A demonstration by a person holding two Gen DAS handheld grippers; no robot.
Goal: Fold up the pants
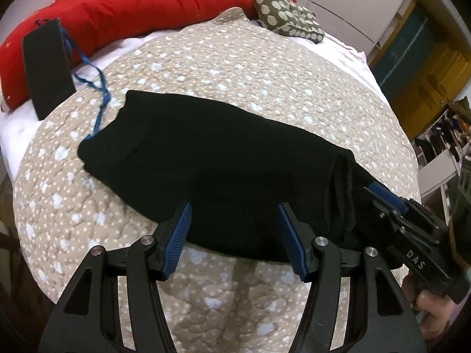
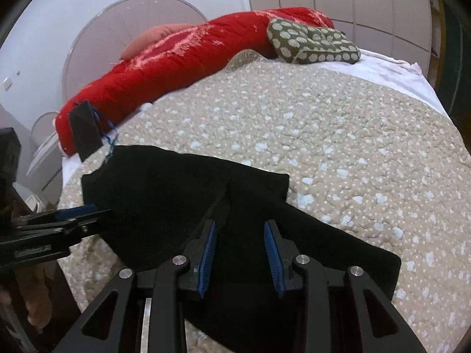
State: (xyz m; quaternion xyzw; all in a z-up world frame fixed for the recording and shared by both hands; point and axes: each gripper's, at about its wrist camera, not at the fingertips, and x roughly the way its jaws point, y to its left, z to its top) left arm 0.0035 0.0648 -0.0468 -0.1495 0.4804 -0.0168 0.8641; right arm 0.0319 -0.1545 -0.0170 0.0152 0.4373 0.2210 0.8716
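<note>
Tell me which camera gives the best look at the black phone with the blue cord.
The left wrist view. There the phone is large and fully visible, leaning on the red blanket, with its blue cord trailing to the black pants. The right wrist view shows the phone smaller and most of the cord hidden.

A bed (image 1: pixel 294 94) under a beige dotted quilt (image 2: pixel 323 135) carries the black pants (image 1: pixel 206 158) — with a red blanket (image 1: pixel 132 3), a green spotted cushion (image 2: pixel 315 41) and a black pouch (image 1: pixel 47 67) towards its far side.
</note>
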